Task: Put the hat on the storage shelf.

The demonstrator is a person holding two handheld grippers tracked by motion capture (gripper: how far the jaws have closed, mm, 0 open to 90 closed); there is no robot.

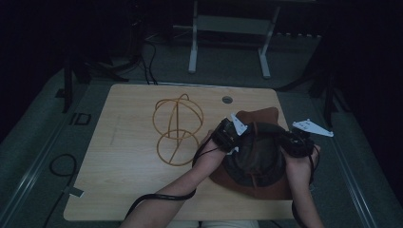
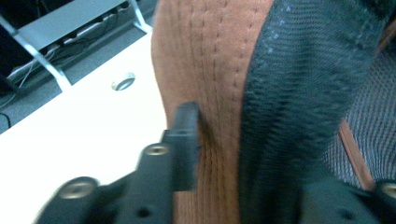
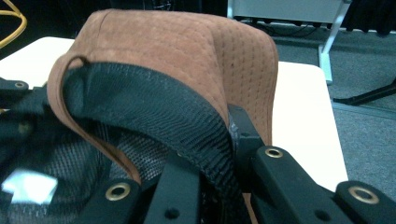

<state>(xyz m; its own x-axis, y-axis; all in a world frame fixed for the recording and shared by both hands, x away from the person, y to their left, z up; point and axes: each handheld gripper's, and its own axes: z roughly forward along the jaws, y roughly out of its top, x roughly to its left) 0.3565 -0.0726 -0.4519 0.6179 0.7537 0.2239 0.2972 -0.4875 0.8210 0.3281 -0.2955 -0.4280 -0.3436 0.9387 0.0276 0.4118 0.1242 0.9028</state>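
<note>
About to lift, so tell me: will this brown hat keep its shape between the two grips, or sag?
The hat will probably sag: its brim already folds up where the right hand-held gripper pinches it. The mesh lining looks thin, so it is likely light. The suede-like, stitched surface at the left hand-held gripper should resist slipping.

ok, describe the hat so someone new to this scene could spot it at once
On the wooden table, look at the near right corner, where both hands meet. The hat lies there upside down, brown suede brim with black mesh lining, pinched by the left gripper and right gripper. The only neighbour is a yellow wire frame of bare hoops.
</note>
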